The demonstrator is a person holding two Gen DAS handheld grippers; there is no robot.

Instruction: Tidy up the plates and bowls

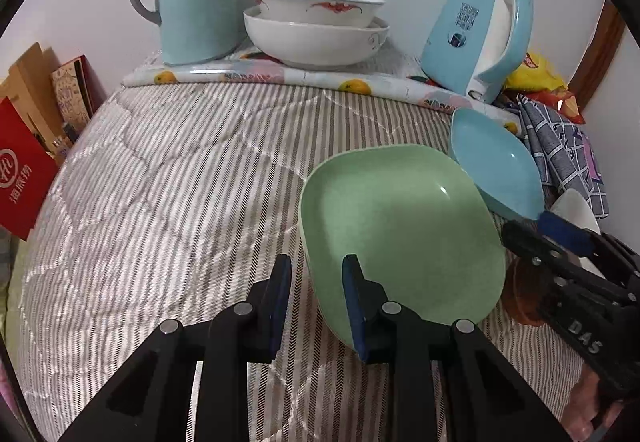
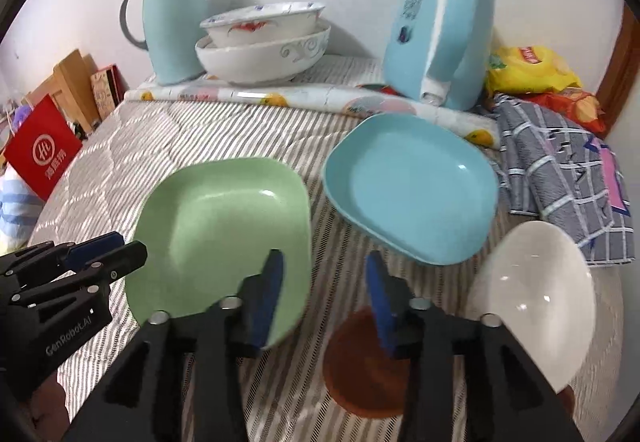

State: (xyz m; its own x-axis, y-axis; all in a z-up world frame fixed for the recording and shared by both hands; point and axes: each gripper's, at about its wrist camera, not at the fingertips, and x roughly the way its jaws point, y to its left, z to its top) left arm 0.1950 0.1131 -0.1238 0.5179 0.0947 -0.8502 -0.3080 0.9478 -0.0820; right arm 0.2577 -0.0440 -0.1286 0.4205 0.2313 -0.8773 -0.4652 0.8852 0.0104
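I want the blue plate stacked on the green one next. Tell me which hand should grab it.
Probably the right. The right gripper is open with nothing between its fingers, and the blue plate lies just ahead of it. The left gripper sits at the green plate, farther from the blue one.

Left of my left gripper [image 1: 316, 302] lay open quilt [image 1: 168, 177]; ahead of my right gripper [image 2: 326, 302] the blue plate [image 2: 412, 185] and bowl [image 2: 532, 306] blocked passage.
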